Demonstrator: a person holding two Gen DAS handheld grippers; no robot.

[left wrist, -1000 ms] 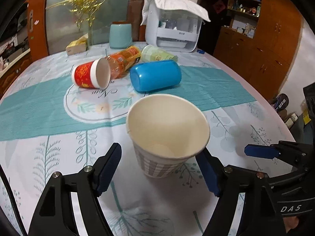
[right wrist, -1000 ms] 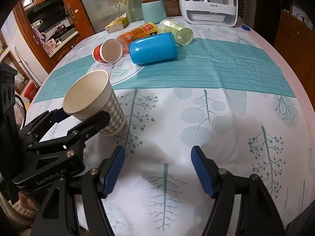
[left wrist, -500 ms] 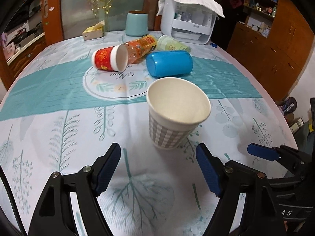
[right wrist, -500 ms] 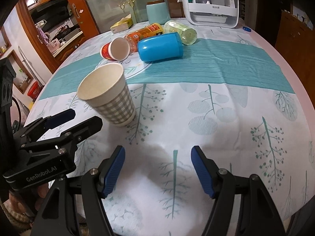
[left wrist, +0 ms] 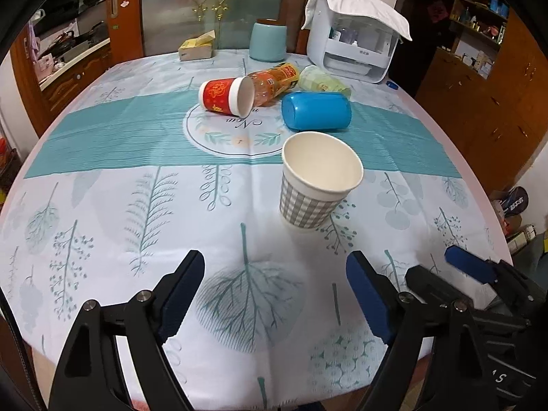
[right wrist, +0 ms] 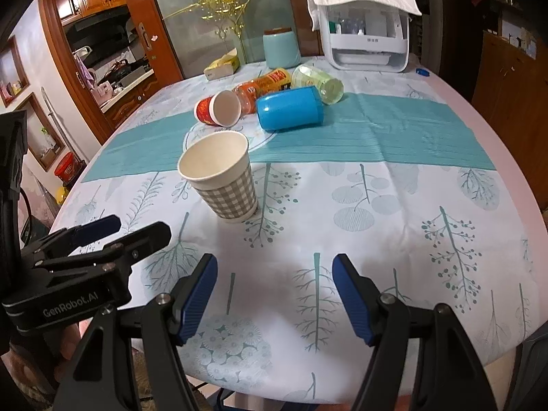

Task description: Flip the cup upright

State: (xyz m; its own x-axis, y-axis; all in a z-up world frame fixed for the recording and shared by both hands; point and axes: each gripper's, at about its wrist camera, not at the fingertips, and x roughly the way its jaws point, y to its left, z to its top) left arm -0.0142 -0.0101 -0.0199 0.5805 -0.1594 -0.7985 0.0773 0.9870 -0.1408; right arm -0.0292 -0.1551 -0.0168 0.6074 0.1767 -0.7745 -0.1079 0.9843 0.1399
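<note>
A grey-checked paper cup (left wrist: pixel 316 185) stands upright, mouth up, on the leaf-print tablecloth; it also shows in the right wrist view (right wrist: pixel 222 176). My left gripper (left wrist: pixel 274 291) is open and empty, well short of the cup near the table's front edge. My right gripper (right wrist: pixel 274 294) is open and empty, to the right of the left one (right wrist: pixel 120 231). A red paper cup (left wrist: pixel 227 96) and a blue plastic cup (left wrist: pixel 316 111) lie on their sides further back.
An orange bottle (left wrist: pixel 274 80) and a pale green bottle (left wrist: pixel 323 82) lie behind the cups. A teal canister (left wrist: pixel 268 41), a tissue box (left wrist: pixel 197 48) and a white appliance (left wrist: pixel 356 30) stand at the far edge. Wooden cabinets (left wrist: pixel 496 102) stand to the right.
My left gripper has drawn back from the checked cup, which now stands free and further ahead. The right gripper has also pulled back toward the table's front edge.
</note>
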